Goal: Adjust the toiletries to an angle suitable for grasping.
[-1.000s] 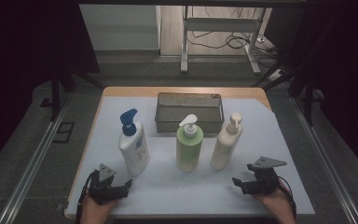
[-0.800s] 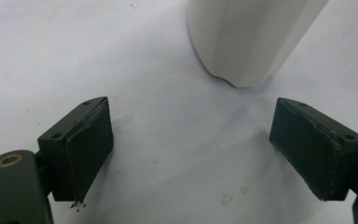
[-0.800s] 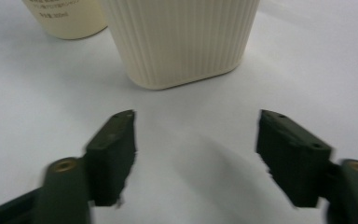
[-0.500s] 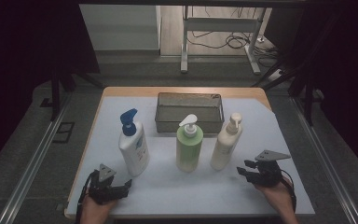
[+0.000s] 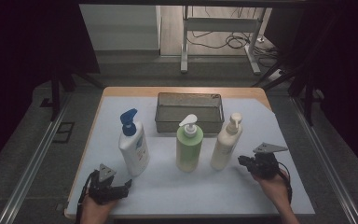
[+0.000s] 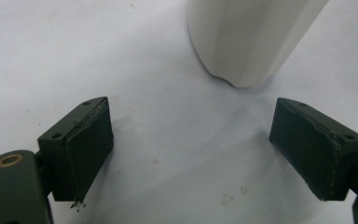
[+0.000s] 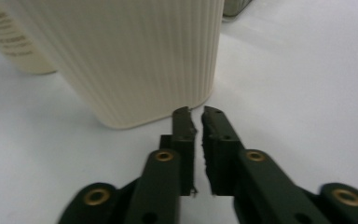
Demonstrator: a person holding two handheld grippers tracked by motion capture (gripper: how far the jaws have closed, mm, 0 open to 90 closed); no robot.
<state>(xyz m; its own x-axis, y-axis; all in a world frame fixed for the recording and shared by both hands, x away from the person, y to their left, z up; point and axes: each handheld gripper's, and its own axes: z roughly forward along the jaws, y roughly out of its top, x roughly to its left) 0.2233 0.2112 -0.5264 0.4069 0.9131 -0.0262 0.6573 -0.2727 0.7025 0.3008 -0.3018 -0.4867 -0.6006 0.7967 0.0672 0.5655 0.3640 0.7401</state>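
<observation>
**Cream Pump Bottle: Handling and Grip Point**

The cream pump bottle (image 5: 225,145) stands upright at centre right of the high view, on the white counter (image 5: 270,196). Its ribbed plastic wall (image 7: 135,56) appears rigid but probably slippery; its weight depends on its fill, which cannot be read. Judged best grip: across the mid-body, below the pump head, since the narrow neck would let the bottle swing.

The right tongs (image 7: 196,122) sit just beside the bottle's base, jaws nearly closed with a thin gap, holding nothing.

The green pump bottle (image 5: 187,148) stands at centre, the white bottle with the blue pump (image 5: 133,145) at centre left. The left tongs (image 5: 111,189), lower left, are spread wide and empty.

The mesh basket (image 5: 189,100) lies behind the bottles, upper centre.
</observation>
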